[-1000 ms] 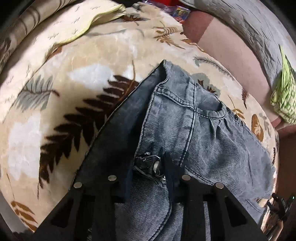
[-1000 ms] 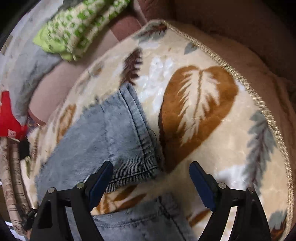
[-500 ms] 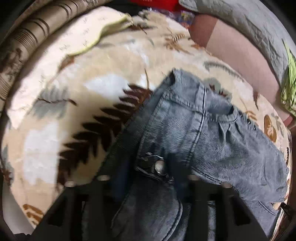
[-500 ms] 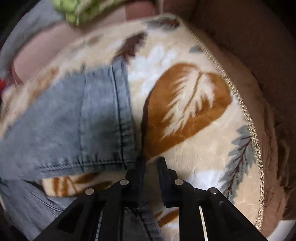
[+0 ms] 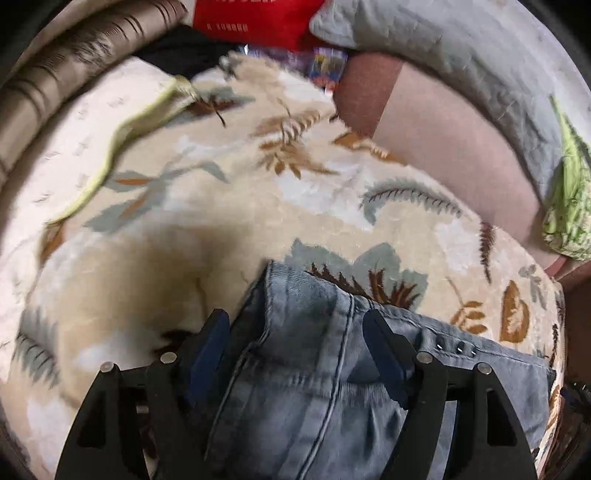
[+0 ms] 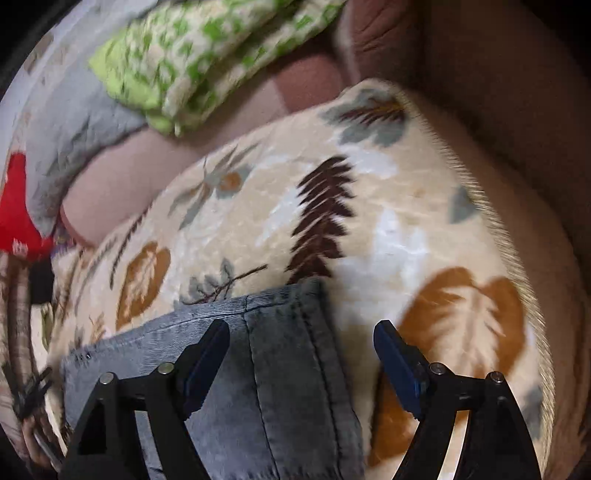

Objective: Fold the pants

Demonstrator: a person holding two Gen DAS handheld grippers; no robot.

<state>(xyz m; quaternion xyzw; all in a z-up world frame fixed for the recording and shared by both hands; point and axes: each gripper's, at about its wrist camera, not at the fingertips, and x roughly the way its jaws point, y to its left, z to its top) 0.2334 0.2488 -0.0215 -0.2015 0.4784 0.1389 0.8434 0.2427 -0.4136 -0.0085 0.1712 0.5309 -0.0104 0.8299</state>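
Grey-blue denim pants (image 5: 314, 369) lie folded on a cream leaf-print blanket (image 5: 184, 229). In the left wrist view my left gripper (image 5: 295, 332) is open, its jaws either side of the waistband corner. In the right wrist view the pants (image 6: 280, 354) show a hemmed edge. My right gripper (image 6: 301, 343) is open above that edge, holding nothing. The left fingertip (image 6: 210, 343) is over the denim, the right fingertip (image 6: 391, 347) over the blanket (image 6: 369, 221).
A green-and-white patterned cloth (image 6: 207, 55) and a grey quilted pillow (image 5: 443, 55) lie at the back. A red item (image 5: 255, 18) sits behind the blanket. A brown striped cushion (image 5: 55, 74) is at the left. The blanket's fringed edge (image 6: 517, 280) runs at the right.
Both grippers have let go of the pants and opened. The denim now lies lower in both views, folded over, and both cameras have pulled back.
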